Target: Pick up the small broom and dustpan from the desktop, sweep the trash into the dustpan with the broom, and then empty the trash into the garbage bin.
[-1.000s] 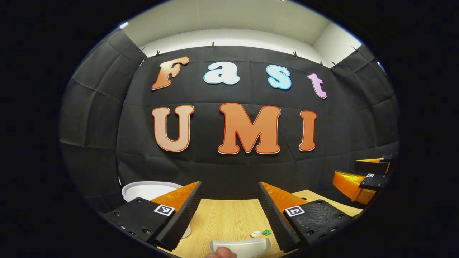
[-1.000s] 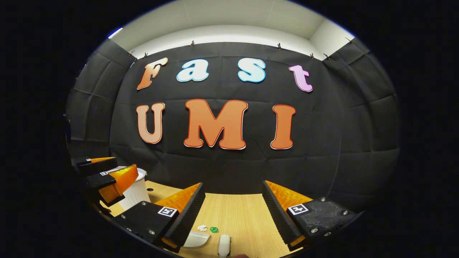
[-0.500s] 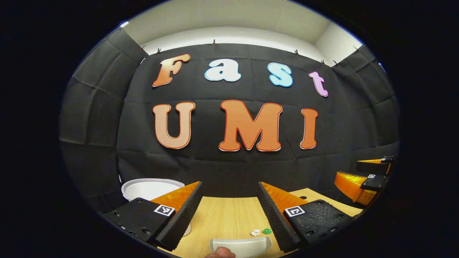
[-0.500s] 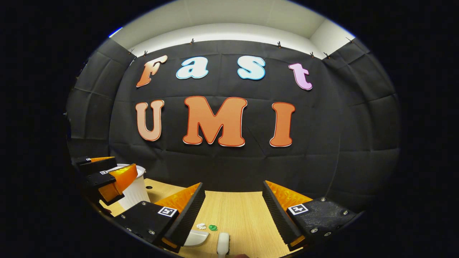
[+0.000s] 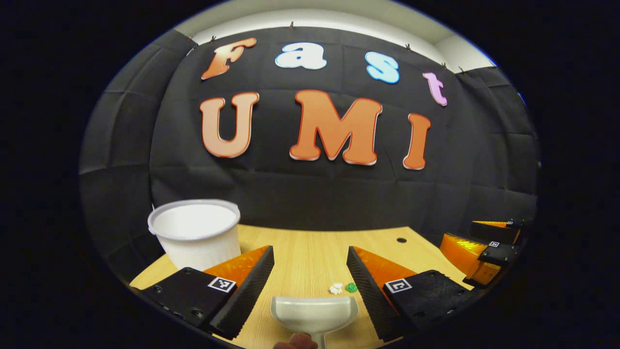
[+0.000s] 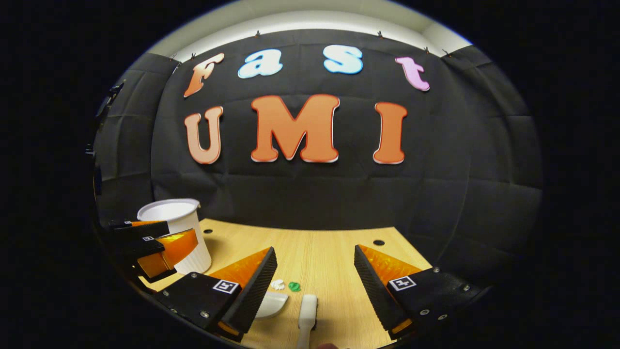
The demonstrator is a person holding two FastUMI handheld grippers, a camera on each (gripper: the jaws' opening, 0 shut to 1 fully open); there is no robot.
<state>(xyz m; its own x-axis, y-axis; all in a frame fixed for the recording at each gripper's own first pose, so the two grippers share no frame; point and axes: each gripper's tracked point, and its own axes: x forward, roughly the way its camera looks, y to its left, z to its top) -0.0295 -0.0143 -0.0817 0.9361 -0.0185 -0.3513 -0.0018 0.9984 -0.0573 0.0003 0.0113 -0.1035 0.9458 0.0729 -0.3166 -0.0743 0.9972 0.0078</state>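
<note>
Since a second ago we have tipped both grippers down toward the worktop (image 5: 300,247), jaws wide and empty over the dustpan (image 5: 314,313) and broom (image 6: 307,311) at six o'clock, either easily nudged askew.

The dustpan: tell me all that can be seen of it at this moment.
The dustpan is small, white and looks like smooth plastic, a shallow scoop with a raised rim and a short handle toward the camera. It lies flat on the wooden desk, empty, between the open fingers of the left gripper, which do not touch it. A fingertip shows at its handle. Two bits of trash, white and green, lie just beyond its right corner. The right gripper view shows it beside the broom.
</note>
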